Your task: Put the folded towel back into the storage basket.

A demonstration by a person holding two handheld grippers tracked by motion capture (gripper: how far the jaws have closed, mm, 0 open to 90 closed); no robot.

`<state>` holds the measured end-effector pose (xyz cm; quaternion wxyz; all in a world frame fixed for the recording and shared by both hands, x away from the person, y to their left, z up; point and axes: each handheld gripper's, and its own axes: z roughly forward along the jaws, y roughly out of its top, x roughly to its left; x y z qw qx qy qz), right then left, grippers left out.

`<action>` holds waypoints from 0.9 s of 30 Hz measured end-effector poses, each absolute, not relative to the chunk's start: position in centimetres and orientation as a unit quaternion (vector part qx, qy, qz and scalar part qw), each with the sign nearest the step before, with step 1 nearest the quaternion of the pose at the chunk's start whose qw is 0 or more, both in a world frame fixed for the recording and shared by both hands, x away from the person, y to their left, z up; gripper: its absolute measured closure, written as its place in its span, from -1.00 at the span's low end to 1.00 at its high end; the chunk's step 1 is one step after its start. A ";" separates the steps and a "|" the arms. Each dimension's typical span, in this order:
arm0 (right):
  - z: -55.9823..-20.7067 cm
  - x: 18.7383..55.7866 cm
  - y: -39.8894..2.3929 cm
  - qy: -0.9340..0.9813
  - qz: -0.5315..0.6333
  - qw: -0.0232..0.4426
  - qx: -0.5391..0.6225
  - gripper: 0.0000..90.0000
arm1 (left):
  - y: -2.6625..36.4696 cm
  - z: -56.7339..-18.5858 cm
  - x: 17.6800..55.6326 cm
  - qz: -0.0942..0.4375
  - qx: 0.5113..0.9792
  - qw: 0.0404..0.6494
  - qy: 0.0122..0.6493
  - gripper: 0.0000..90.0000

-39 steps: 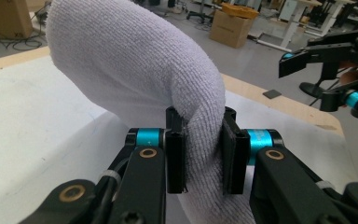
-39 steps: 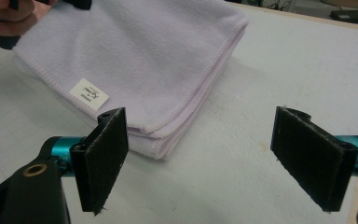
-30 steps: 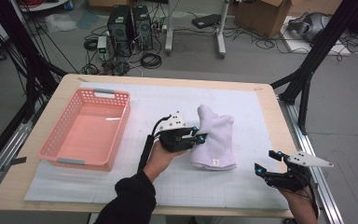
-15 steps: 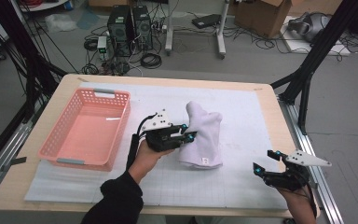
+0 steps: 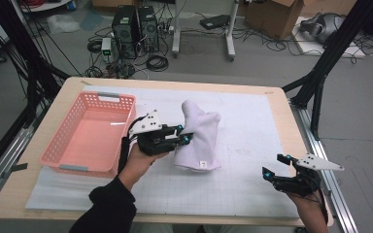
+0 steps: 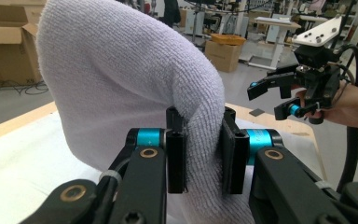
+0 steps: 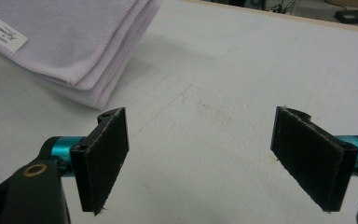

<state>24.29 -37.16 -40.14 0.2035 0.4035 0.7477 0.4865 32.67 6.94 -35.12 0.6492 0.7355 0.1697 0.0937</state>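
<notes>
The pink basket (image 5: 90, 133) lies just to the left gripper's (image 5: 182, 138) outer side, away from the right gripper (image 5: 278, 166). The folded white towel (image 5: 197, 138) hangs clamped in the left tongs, long axis running away from the person. The right tongs stand apart, empty, well off.

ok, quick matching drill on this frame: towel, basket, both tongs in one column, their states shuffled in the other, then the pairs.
Things:
1. white towel
2. pink basket
3. left tongs
4. right tongs

States:
A. open, nothing between the pads
B. nothing in it, at the table's left
C. shut on folded cloth
D. folded, one edge pinched and lifted

Pairs: 1-D, 2-B, 3-C, 4-A
</notes>
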 end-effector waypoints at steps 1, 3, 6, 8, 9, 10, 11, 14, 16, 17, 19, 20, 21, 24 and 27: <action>-40.1 24.4 -37.1 0.749 0.486 0.204 0.401 -0.60 | 7.3 -35.0 32.7 0.097 0.734 0.650 0.171 0.68; -40.0 24.5 -37.1 0.748 0.487 0.207 0.400 -0.60 | 7.9 -34.8 32.7 0.100 0.732 0.652 0.172 0.68; -39.9 24.7 -36.9 0.748 0.487 0.204 0.402 -0.60 | 8.9 -34.6 32.7 0.104 0.728 0.655 0.175 0.68; -39.9 24.9 -36.8 0.749 0.486 0.205 0.401 -0.60 | 9.5 -34.5 32.7 0.107 0.725 0.657 0.177 0.68; -39.9 25.0 -36.8 0.750 0.485 0.205 0.401 -0.60 | 9.9 -34.4 32.7 0.108 0.723 0.659 0.180 0.68; -39.8 25.1 -36.7 0.750 0.485 0.204 0.401 -0.60 | 10.1 -34.3 32.7 0.109 0.721 0.660 0.180 0.68; -39.8 25.1 -36.6 0.751 0.484 0.203 0.402 -0.60 | 10.5 -34.3 32.7 0.110 0.719 0.661 0.182 0.68; -39.8 25.4 -36.3 0.753 0.482 0.202 0.401 -0.60 | 11.6 -33.8 32.7 0.114 0.714 0.666 0.184 0.68; -39.7 25.5 -36.1 0.753 0.481 0.202 0.400 -0.60 | 12.2 -33.4 32.7 0.116 0.713 0.667 0.183 0.68; -39.7 25.6 -36.0 0.754 0.481 0.202 0.399 -0.60 | 12.5 -33.2 32.7 0.116 0.712 0.668 0.183 0.68; -39.6 25.8 -35.9 0.753 0.483 0.203 0.398 -0.60 | 13.2 -32.8 32.8 0.116 0.709 0.671 0.182 0.68; -39.6 25.8 -35.8 0.754 0.483 0.204 0.397 -0.60 | 13.2 -32.8 32.8 0.116 0.709 0.671 0.182 0.68; -39.5 25.8 -35.7 0.753 0.482 0.202 0.399 -0.60 | 13.9 -32.5 32.8 0.118 0.709 0.671 0.183 0.68; -39.4 25.8 -35.6 0.753 0.481 0.202 0.400 -0.60 | 15.1 -32.1 32.7 0.122 0.705 0.673 0.186 0.68; -39.3 25.8 -35.6 0.754 0.480 0.204 0.399 -0.60 | 16.2 -31.5 32.6 0.125 0.701 0.677 0.187 0.68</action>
